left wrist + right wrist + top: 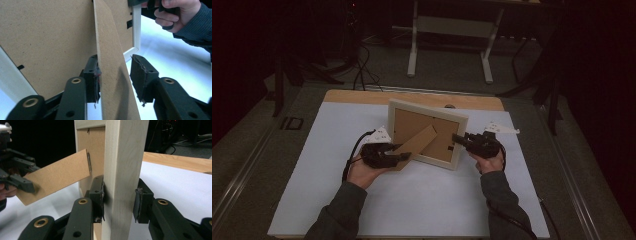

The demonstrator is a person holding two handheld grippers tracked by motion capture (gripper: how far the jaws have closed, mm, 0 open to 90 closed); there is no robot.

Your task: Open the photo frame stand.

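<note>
A pale wooden picture frame (460, 142) stands upright on the white mat, its brown backing (412, 125) toward me. Its brown easel leg (419, 142) swings out to the lower left. My left gripper (404, 156) is open around that leg (112, 75): one pad (94, 75) touches it, while the other pad (140, 75) stands clear of it. My right gripper (457, 139) is shut on the frame's right side (122, 170), a pad (98, 195) pressed on each face. In the right gripper view the left gripper (17, 177) is at the leg's (55, 177) far end.
The white mat (412, 200) covers a wooden table whose bare edge (362, 96) shows at the back. Beyond it on the dark floor stand a white trestle (452, 30) and black cables (362, 70). Dark stands flank the table.
</note>
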